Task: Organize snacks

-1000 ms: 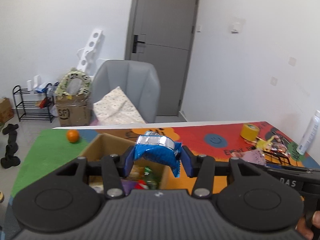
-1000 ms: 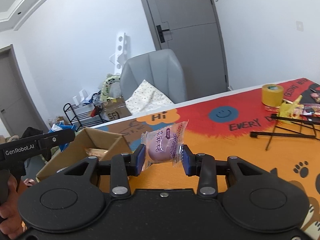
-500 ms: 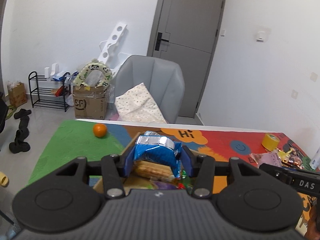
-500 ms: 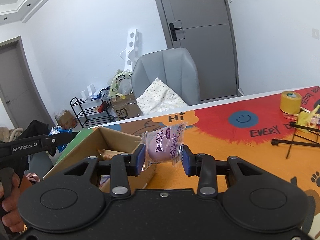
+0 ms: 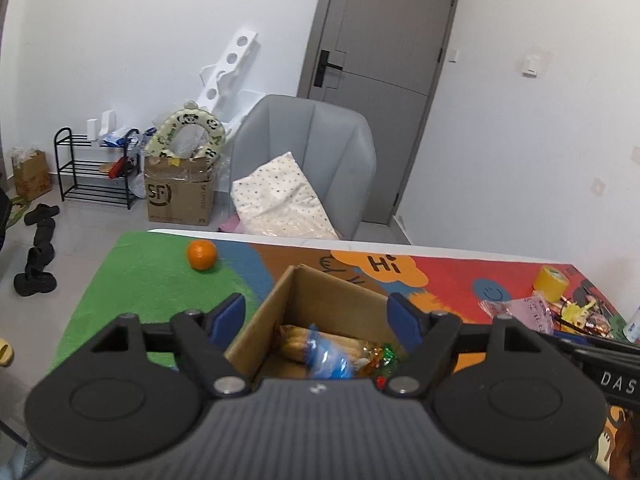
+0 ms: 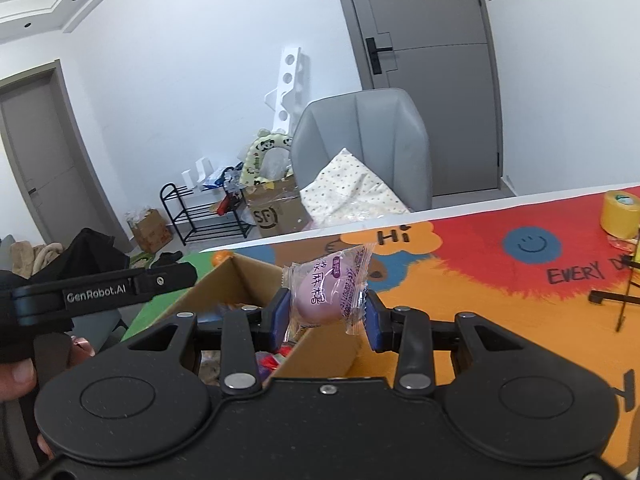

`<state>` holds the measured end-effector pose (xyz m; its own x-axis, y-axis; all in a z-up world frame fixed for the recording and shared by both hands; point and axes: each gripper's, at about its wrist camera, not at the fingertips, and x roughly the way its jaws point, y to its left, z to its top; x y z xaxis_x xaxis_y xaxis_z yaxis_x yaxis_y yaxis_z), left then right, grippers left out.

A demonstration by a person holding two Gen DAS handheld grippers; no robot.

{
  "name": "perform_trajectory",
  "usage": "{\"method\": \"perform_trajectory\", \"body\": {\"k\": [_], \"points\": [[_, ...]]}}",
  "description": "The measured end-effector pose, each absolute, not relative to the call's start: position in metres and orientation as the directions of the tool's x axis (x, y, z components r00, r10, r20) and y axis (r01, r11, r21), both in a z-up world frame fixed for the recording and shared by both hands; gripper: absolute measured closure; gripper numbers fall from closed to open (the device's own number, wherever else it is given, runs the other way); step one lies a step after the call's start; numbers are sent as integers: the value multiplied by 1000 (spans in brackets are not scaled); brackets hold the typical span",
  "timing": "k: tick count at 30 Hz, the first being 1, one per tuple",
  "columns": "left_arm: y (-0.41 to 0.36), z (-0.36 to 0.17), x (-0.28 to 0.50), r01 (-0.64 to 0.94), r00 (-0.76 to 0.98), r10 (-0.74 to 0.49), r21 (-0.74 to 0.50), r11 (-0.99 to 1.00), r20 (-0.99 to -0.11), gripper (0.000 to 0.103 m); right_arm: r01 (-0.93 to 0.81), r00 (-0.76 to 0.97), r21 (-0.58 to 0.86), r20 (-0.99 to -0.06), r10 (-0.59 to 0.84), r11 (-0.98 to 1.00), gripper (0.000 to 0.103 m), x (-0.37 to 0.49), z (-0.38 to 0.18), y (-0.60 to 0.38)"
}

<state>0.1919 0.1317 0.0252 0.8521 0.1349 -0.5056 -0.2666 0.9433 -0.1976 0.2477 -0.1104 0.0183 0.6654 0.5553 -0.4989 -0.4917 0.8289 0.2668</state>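
An open cardboard box sits on the colourful table mat, with several snacks inside, including a blue packet on a biscuit pack. My left gripper is open and empty, straddling the box from above. My right gripper is shut on a pink mochi in a clear wrapper, held over the box's right rim. The same mochi shows in the left wrist view.
An orange lies on the green part of the mat. A yellow tape roll and loose snacks sit at the right; the tape roll also shows in the right wrist view. A grey chair stands behind the table.
My left gripper opened and let go of the blue packet, which now lies in the box. My right gripper carried the pink mochi left, over the box.
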Motion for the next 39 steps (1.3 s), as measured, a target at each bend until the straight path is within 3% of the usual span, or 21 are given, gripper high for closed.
{"method": "perform_trajectory", "body": {"k": [9,19,21,23,33,36,39], "points": [[151,31,166,-287,862,148,-227,930,-484,26,-532,632,283,-494,597,798,66,248,24,-83],[186,34,127,-370,851,224,-238,898,-476,16,-584,581,306,-489,651,752,66,249,31,-38],[192,34,119,-383,848,238,-236,893,-474,13,-612,571,319,-455,683,724,60,248,31,-32],[197,34,111,-394,846,249,-239,887,-471,12,-627,560,330,-437,703,705,42,248,32,-28],[197,33,91,-399,848,233,-285,872,-475,7,-574,570,364,-466,677,733,37,241,26,-50],[187,34,87,-381,853,216,-285,879,-475,7,-563,573,369,-469,672,739,32,235,25,-62],[174,36,84,-364,856,200,-280,888,-477,7,-552,585,368,-469,662,748,20,227,24,-76]]}}
